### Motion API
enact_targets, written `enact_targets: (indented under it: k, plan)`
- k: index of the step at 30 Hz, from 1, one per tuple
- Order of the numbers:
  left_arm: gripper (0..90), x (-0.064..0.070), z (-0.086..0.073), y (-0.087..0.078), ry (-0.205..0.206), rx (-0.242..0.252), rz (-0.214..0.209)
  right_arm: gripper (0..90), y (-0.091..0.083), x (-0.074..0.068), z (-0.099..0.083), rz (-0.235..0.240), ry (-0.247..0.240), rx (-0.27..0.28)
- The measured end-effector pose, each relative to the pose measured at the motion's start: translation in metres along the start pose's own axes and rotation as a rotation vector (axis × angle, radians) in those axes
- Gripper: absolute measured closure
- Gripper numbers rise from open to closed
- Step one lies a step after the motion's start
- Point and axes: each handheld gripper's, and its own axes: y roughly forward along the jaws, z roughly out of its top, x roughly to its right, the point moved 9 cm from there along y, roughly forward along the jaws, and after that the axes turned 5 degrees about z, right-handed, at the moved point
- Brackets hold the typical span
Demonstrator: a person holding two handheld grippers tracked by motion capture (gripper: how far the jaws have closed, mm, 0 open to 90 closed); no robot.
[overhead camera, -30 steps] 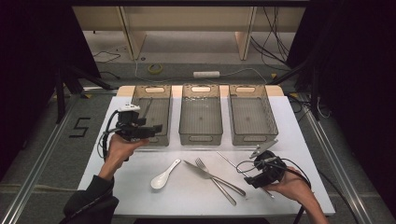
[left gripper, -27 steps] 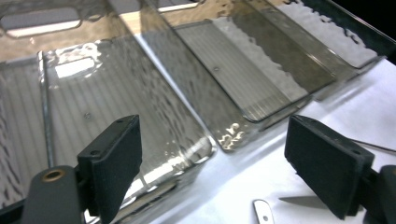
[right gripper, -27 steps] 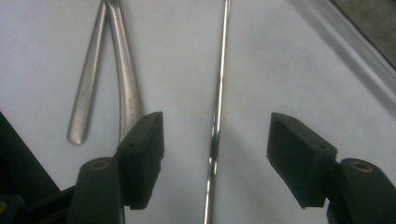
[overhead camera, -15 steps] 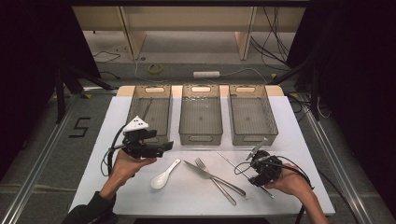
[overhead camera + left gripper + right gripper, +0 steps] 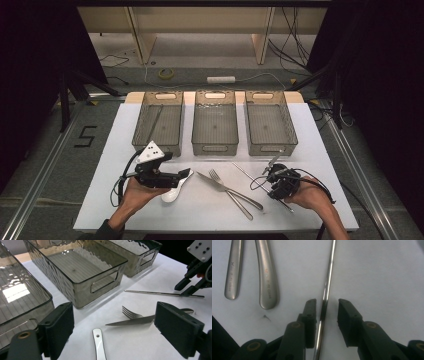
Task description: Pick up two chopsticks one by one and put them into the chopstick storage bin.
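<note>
In the high view, the left tongs (image 5: 184, 176) are seen to have come down from the left bin (image 5: 159, 122) to the lower left of the frame, over the white spoon (image 5: 176, 189). The right tongs (image 5: 270, 175) have barely shifted at lower right, beside the steel chopstick (image 5: 250, 176). A second pick-up is judged to be starting. The fork (image 5: 231, 193) and knife (image 5: 227, 189) are crossed at lower centre. The white worktop (image 5: 330, 165) is bordered by grey floor, cables and dark curtains.

In the left gripper view, the jaws are spread wide and released, with the spoon handle (image 5: 98, 343) between them at the bottom edge. The middle bin (image 5: 82, 272) is seen at upper centre.

In the right gripper view, the chopstick (image 5: 327, 290) is straddled by parted jaws and not yet clenched.
</note>
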Motion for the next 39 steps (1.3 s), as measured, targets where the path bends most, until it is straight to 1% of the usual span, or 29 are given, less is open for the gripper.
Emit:
enact_targets:
  k: [3,5,7,11,16,17,22,27,30,36,39]
  plan:
    - [15.7,-0.001,-0.003,0.0,-0.013,0.001,-0.001,71.0,0.001,-0.001,-0.001,0.007,0.003,-0.006]
    - [15.7,0.0,-0.005,0.001,-0.025,-0.003,-0.011,72.6,0.002,-0.002,-0.001,0.011,0.005,-0.011]
    - [15.8,0.0,-0.007,0.001,-0.028,-0.006,-0.014,74.0,0.004,-0.002,-0.001,0.013,-0.005,-0.014]
    - [15.7,-0.001,-0.007,0.0,-0.034,-0.004,-0.015,76.1,0.006,-0.003,-0.002,0.011,-0.002,-0.029]
    - [15.7,0.002,-0.009,0.002,-0.023,-0.015,-0.018,79.3,0.006,-0.002,-0.002,0.006,0.001,-0.034]
    - [15.7,0.003,-0.009,0.002,-0.014,-0.016,-0.018,79.7,0.006,-0.002,-0.002,0.005,0.0,-0.034]
    - [15.7,0.006,-0.011,0.003,-0.006,-0.025,-0.02,81.8,0.006,-0.003,-0.002,-0.001,0.002,-0.044]
    - [15.7,0.007,-0.01,0.003,-0.002,-0.021,-0.019,83.5,0.007,-0.002,-0.001,0.006,-0.005,-0.052]
    - [15.7,0.007,-0.011,0.003,0.003,-0.022,-0.019,84.4,0.007,-0.001,-0.001,0.011,0.002,-0.059]
    - [15.7,0.009,-0.011,0.004,0.011,-0.027,-0.018,85.5,0.007,-0.001,0.0,0.013,-0.003,-0.074]
    - [15.7,0.009,-0.011,0.004,0.013,-0.026,-0.019,85.7,0.007,-0.002,0.001,0.002,-0.019,-0.076]
